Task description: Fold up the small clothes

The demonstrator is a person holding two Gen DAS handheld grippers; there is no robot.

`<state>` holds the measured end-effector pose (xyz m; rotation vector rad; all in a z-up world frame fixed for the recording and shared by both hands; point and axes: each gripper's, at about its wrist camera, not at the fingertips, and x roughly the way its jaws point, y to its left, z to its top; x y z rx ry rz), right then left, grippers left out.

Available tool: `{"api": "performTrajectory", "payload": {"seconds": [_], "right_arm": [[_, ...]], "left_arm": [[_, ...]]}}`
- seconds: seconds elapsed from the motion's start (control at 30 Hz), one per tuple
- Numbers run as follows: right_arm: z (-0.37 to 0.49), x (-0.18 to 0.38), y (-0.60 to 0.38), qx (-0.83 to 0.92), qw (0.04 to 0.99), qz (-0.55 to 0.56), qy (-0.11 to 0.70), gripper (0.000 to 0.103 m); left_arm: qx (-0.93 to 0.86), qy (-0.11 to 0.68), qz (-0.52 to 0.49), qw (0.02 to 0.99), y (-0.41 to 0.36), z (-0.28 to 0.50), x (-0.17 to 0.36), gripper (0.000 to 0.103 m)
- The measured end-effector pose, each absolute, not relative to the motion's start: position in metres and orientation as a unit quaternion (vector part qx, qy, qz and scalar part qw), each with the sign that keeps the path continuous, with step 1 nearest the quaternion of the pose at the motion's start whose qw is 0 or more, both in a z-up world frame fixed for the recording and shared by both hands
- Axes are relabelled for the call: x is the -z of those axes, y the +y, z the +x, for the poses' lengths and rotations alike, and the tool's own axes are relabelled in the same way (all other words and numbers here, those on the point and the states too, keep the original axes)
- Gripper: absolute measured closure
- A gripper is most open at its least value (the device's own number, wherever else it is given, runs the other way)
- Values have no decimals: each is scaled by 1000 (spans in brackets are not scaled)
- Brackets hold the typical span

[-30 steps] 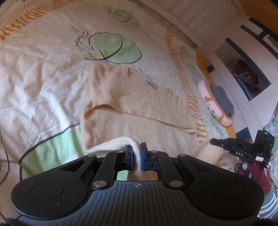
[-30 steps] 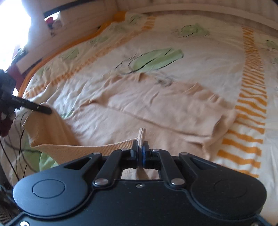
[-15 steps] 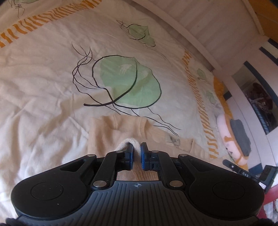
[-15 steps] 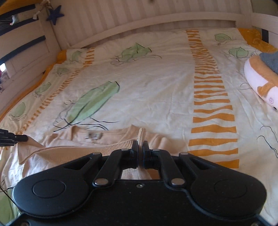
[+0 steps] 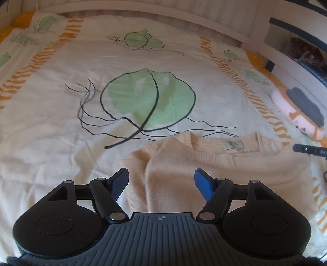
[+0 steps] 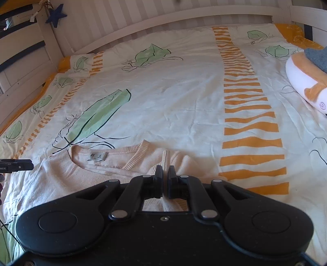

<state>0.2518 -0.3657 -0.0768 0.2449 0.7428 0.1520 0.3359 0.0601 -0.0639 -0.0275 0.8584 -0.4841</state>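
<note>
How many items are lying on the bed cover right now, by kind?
Sweaters: 1, peach sweater, pinched by the right gripper; left gripper open
Plush toys: 1, plush toy
Grey cloths: 1, grey cloth on the toy
Total: 3

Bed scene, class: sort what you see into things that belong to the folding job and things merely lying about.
Belonging to the job:
- peach knit sweater, lying on the bed
- left gripper, fingers open above it
- right gripper, fingers shut on a fold of it

Lying about:
- leaf-print duvet
- plush pillow
- grey garment on that pillow
- blue star on the bed frame
</note>
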Motion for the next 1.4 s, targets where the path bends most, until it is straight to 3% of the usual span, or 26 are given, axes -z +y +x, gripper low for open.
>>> {"api": "performTrajectory", "payload": {"seconds": [0.5, 0.53, 0.6, 0.7, 0.93, 1.13, 1.4], "right_arm": [[257, 75, -366, -82, 920, 126, 362, 89], [257, 75, -366, -82, 920, 125, 362, 89], [258, 76, -367, -80, 919, 124, 365, 89], [257, 77, -367, -81, 918, 127, 368, 89], [256, 75, -367, -82, 917, 127, 370, 89], [253, 63, -375, -65, 932, 147, 324, 90], [290, 86, -379, -32, 929, 127, 345, 90]], "left_arm": [[278, 490, -10, 826, 16, 411, 94, 36], [280, 492, -11, 825, 14, 412, 95, 40], [275, 488, -1, 828, 9, 410, 96, 67], [268, 473, 11, 839, 7, 400, 92, 85], [252, 420, 26, 871, 11, 369, 70, 91], [232, 347, 0, 909, 27, 350, 43, 91], [170, 362, 2, 917, 31, 378, 68, 91]]}}
